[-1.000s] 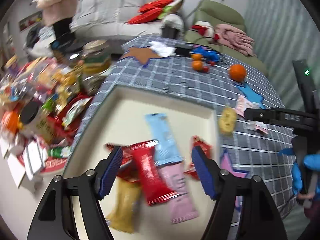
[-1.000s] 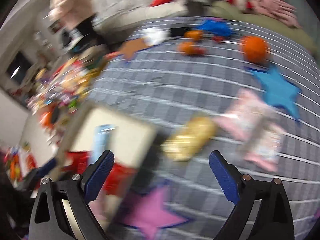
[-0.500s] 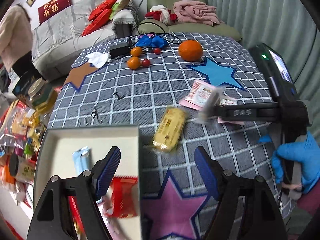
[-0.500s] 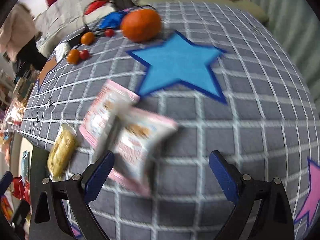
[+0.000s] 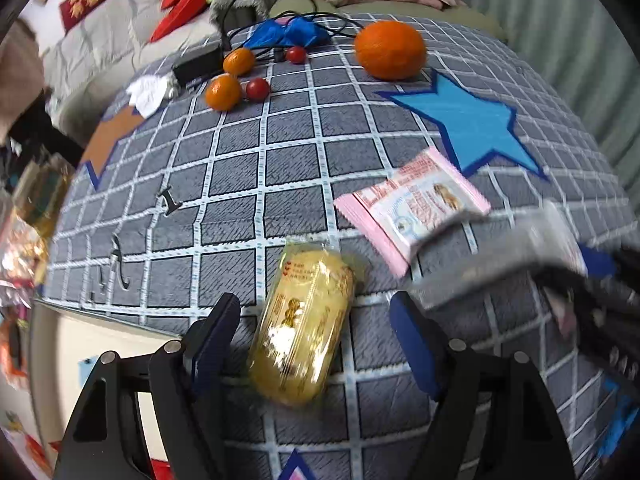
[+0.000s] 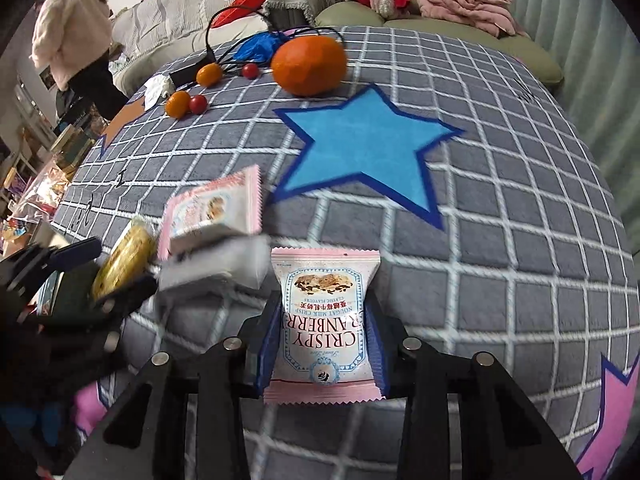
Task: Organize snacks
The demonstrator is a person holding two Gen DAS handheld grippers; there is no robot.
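Near the counter's left edge, the left wrist view shows the left gripper (image 5: 316, 344) spread wide and empty around the yellow snack pack (image 5: 302, 330), with a pink packet (image 5: 412, 204) just beyond; a skewed closure could squeeze the slick wrapper out sideways. Toward the counter's near edge, the right wrist view shows the right gripper (image 6: 322, 344) clamped on the cranberry nougat packet (image 6: 323, 320), where the narrow side grip could let it slip during carrying.
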